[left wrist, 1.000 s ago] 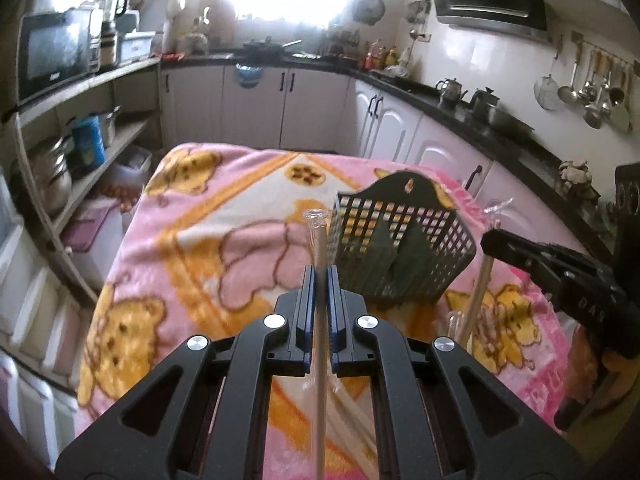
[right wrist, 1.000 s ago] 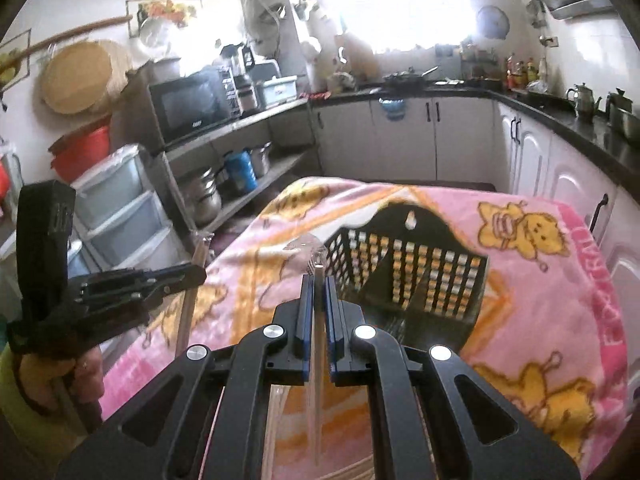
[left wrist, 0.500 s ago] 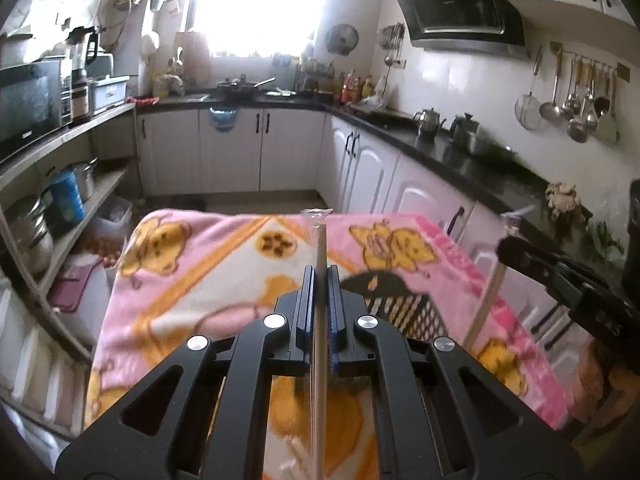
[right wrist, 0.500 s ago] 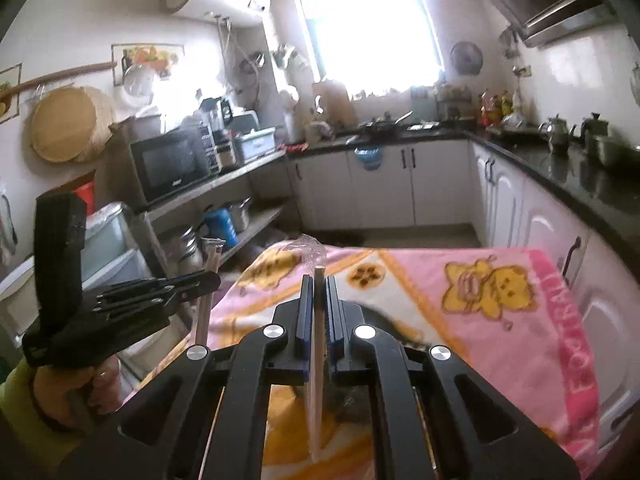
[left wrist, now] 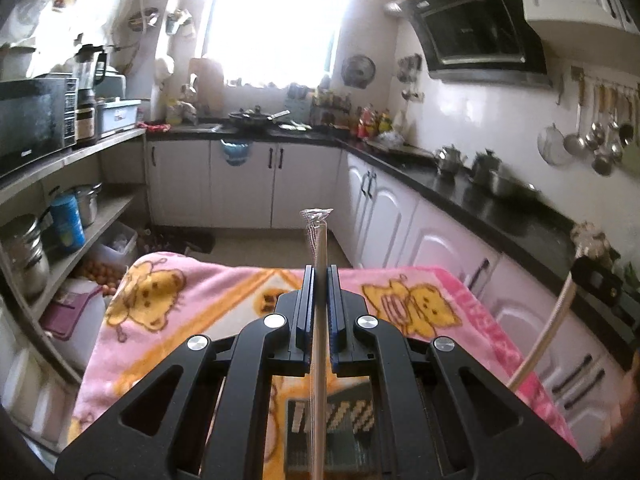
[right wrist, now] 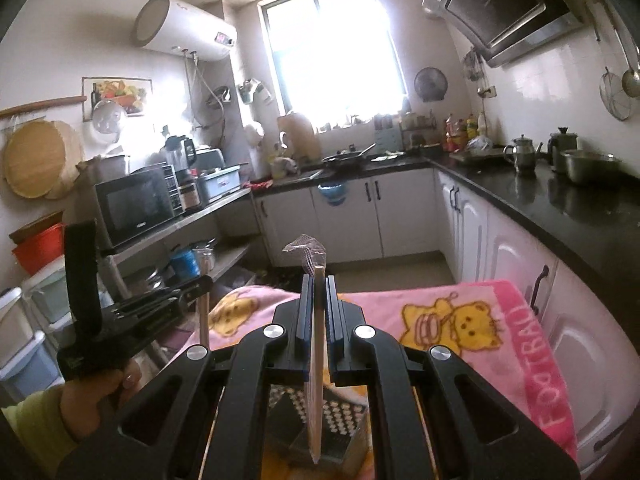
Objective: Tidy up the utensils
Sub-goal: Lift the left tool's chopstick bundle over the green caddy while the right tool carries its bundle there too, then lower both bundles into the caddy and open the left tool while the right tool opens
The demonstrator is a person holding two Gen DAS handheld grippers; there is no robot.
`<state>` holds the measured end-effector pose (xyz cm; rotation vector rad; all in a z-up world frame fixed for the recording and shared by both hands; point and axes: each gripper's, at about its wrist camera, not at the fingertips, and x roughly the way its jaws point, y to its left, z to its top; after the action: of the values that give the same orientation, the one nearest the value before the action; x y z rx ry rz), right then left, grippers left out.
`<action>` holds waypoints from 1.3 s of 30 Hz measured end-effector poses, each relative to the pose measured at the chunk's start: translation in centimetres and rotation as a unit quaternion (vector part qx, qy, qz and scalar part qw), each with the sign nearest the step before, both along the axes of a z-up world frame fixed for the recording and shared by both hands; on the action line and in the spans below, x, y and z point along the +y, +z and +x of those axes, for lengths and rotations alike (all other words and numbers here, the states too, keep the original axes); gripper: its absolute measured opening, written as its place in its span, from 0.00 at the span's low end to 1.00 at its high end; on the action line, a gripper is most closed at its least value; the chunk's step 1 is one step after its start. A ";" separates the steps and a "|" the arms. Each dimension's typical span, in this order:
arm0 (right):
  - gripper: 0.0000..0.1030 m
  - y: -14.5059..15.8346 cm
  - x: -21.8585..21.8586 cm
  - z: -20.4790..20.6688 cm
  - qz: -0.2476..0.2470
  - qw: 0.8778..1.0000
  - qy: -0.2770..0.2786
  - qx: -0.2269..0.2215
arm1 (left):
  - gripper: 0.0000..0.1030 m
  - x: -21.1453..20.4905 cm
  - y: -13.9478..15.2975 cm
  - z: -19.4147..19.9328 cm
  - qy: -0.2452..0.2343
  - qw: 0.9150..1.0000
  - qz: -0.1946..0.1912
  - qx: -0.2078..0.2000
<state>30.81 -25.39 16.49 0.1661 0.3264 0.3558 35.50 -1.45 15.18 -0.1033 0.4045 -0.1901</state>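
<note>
My left gripper (left wrist: 319, 276) is shut on a wrapped pair of chopsticks (left wrist: 320, 240), held upright. Its lower end hangs over the dark slotted utensil basket (left wrist: 340, 432) below the fingers. My right gripper (right wrist: 318, 284) is shut on another wrapped pair of chopsticks (right wrist: 316, 360), also upright, with its tip over the basket (right wrist: 340, 428). The left gripper also shows in the right wrist view (right wrist: 200, 284), and the right gripper sits at the right edge of the left wrist view (left wrist: 576, 276). Both are raised above the pink blanket-covered table (left wrist: 200, 300).
The table's far edge drops to the kitchen floor (left wrist: 256, 246). Open shelves with pots and a microwave (left wrist: 32, 120) stand to the left. White cabinets and a black counter (left wrist: 500, 208) run along the right.
Both grippers have lifted and tilted upward, each still holding chopsticks. The basket has slid from ahead of the fingers to beneath them, and more of the kitchen shows.
</note>
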 end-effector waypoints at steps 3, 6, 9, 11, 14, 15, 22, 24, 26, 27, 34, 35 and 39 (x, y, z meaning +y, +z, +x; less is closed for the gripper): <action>0.06 -0.5 0.3 0.8 -0.007 1.000 -0.006 -0.002 | 0.01 0.0 -0.5 0.9 0.017 1.000 -0.007 -0.016; 0.06 -1.6 0.6 1.3 -0.017 1.000 -0.013 -0.007 | 0.01 -0.1 -1.2 1.5 0.026 0.999 -0.009 -0.036; 0.06 -2.7 0.8 1.8 -0.021 1.000 -0.017 -0.003 | 0.01 -0.4 -2.1 2.1 0.018 0.999 -0.015 -0.046; 0.06 -3.4 1.0 2.1 -0.026 0.999 -0.019 0.002 | 0.01 -0.6 -2.7 2.2 0.017 0.999 -0.013 -0.050; 0.06 -4.5 1.1 2.3 -0.025 1.000 -0.017 0.010 | 0.01 -0.7 -3.8 2.6 0.011 0.999 -0.015 -0.044; 0.06 -5.0 1.1 2.4 -0.023 0.999 -0.017 0.014 | 0.01 -0.7 -4.3 2.7 0.010 0.999 -0.015 -0.039; 0.06 -7.1 1.6 3.3 -0.009 0.999 -0.009 0.041 | 0.01 -0.6 -6.5 2.8 -0.004 1.000 -0.004 -0.012; 0.06 -7.6 1.8 3.4 -0.006 0.999 -0.008 0.045 | 0.02 -0.5 -6.9 2.9 -0.010 1.000 -0.003 -0.002; 0.06 -7.9 2.1 3.5 -0.004 0.999 -0.006 0.050 | 0.02 -0.4 -7.1 2.7 -0.011 1.000 0.004 0.002; 0.06 -8.0 2.1 3.5 -0.003 0.999 -0.006 0.052 | 0.02 -0.4 -7.2 2.6 -0.011 1.000 0.007 0.002; 0.09 -9.1 1.7 3.3 0.009 0.998 -0.007 0.069 | 0.02 -0.1 -8.6 2.1 -0.012 1.000 0.014 0.021; 0.09 -9.2 1.6 3.2 0.010 0.997 -0.007 0.071 | 0.03 0.0 -8.7 1.9 -0.012 1.000 0.017 0.023; 0.11 -9.4 1.2 2.5 0.014 0.997 -0.007 0.079 | 0.11 0.7 -8.9 1.3 -0.010 0.999 0.015 0.037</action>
<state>33.26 -24.19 7.05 0.2236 0.4758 0.3346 36.81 -0.80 6.24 -0.0773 0.4812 -0.2012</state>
